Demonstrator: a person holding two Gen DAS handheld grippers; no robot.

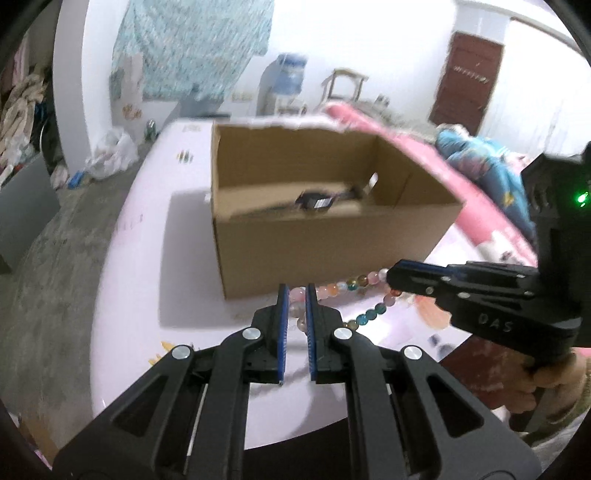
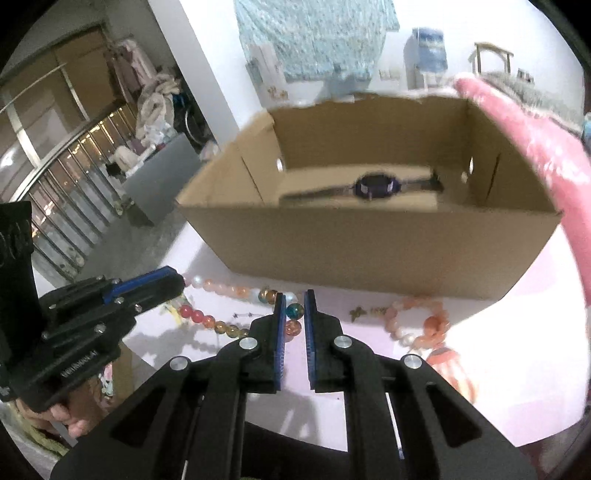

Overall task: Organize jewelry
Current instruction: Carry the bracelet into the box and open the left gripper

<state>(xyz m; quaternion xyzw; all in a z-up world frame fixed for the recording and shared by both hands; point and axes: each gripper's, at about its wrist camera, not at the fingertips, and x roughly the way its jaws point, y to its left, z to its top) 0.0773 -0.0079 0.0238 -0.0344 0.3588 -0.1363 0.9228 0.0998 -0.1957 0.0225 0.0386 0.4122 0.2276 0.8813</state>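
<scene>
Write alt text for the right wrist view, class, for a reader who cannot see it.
Both black two-finger grippers, right and left, pinch a strand of multicoloured glass beads before an open brown cardboard box holding a dark wristwatch. A peach bead bracelet lies on the white table.

Walls: white wall (image 1: pixel 388 33), brightly lit.
Hanging cloth: a blue-green patterned cloth (image 1: pixel 192 40) hangs on the wall.
Door: a dark brown door (image 1: pixel 465 77) at the right of the left wrist view.
Floor: grey concrete floor (image 1: pixel 48 240), rough and stained.
Table: pale pink tabletop (image 1: pixel 147 236).
Water dispenser: stands by the wall with a blue bottle (image 2: pixel 426 40) on top.
Chair: a wooden chair (image 1: pixel 343 86) near the dispenser.
Clothes: a heap of clothes (image 2: pixel 159 107) by a pillar.
Railing: a metal railing (image 2: pixel 74 184) at the left.
Bags: white plastic bags (image 1: pixel 110 153) on the floor.
</scene>
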